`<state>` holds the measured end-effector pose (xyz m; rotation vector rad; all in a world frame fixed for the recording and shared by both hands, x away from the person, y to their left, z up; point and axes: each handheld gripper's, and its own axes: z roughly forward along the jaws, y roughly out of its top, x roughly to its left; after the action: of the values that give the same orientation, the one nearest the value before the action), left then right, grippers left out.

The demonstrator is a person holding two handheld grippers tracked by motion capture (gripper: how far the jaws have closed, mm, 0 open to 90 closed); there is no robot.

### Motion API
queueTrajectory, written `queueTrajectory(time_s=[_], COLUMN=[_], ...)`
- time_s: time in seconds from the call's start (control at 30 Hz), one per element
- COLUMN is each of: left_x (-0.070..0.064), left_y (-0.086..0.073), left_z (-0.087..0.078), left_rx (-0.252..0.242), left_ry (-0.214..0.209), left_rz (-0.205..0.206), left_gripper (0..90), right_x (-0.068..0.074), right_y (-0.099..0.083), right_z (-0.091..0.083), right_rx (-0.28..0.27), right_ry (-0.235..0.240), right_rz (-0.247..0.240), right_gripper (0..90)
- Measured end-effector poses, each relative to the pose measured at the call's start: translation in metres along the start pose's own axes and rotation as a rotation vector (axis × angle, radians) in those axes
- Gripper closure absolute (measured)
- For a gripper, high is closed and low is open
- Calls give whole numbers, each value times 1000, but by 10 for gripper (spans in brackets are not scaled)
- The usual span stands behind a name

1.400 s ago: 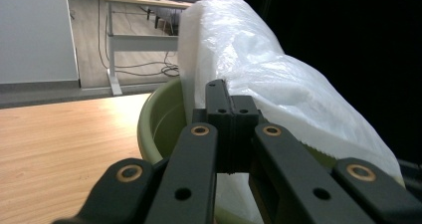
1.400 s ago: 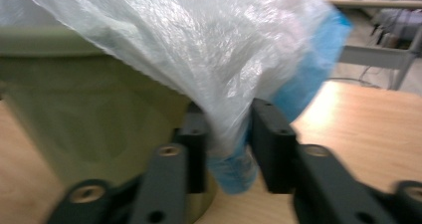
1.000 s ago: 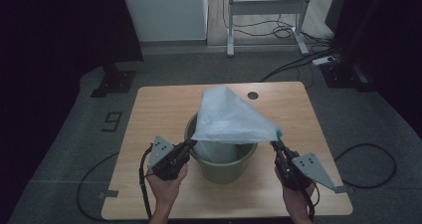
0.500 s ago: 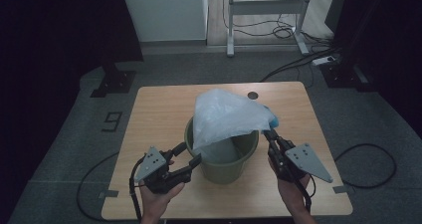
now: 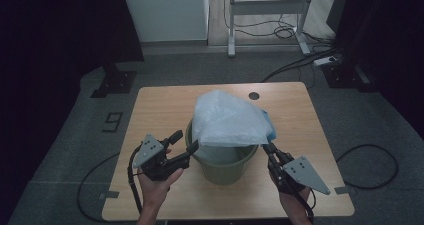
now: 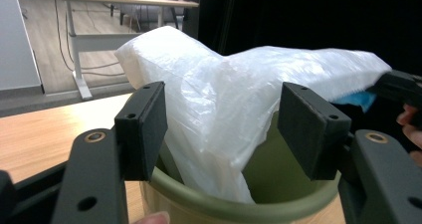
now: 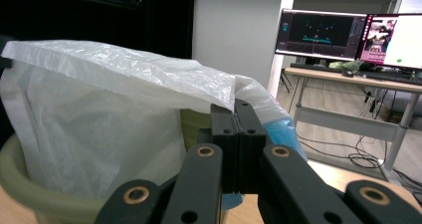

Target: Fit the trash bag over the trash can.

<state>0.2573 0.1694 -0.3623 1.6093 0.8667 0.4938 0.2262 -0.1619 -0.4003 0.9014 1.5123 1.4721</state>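
Observation:
A green bucket (image 5: 224,164) stands in the middle of the wooden table (image 5: 160,105). A white plastic bag (image 5: 227,120) sits in its mouth and billows above the rim, with a blue part (image 5: 270,130) at its right side. My left gripper (image 5: 184,141) is open at the bucket's left rim. In the left gripper view its pads (image 6: 144,129) stand wide apart, with the bag (image 6: 224,99) and the bucket rim (image 6: 239,211) just beyond them. My right gripper (image 5: 267,147) is shut on the bag's right edge. In the right gripper view (image 7: 238,134) its jaws pinch the film (image 7: 124,74) beside the blue part (image 7: 281,132).
A round cable hole (image 5: 254,95) lies at the table's far side. Cables trail from both grippers over the near edge and across the floor (image 5: 367,157). A desk with lit monitors (image 7: 348,35) stands in the background of the right gripper view.
The bag was stretched between both grippers a second ago. The left gripper let go, dropped back open, and has now come up to the bucket's left rim. The bag has sagged.

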Motion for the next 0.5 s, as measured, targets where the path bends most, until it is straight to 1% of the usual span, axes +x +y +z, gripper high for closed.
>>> queueTrajectory(time_s=[0.07, 0.17, 0.2, 0.23, 0.33, 0.5], left_x=[-1, -5, -8, -8, -13, -16], left_y=[1, 5, 8, 8, 16, 24], left_z=[3, 5, 5, 5, 3, 4], left_rx=[-1, -9, -11, -11, -14, -3], left_ry=[-9, -21, -24, -24, -29, -41], left_rz=[-6, -5, 6, 6, 25, 36], left_gripper=[358, 358, 358, 357, 358, 358], right_x=[0, 0, 1, 1, 2, 3], right_y=[-5, -7, -9, -9, -10, -9], right_z=[-1, -1, 0, 0, 1, 1], right_rx=[15, 24, 31, 31, 35, 33], right_ry=[2, 3, 8, 8, 9, 10], right_rz=[-3, -5, -4, -4, -20, -33], right_gripper=[884, 884, 884, 884, 884, 884])
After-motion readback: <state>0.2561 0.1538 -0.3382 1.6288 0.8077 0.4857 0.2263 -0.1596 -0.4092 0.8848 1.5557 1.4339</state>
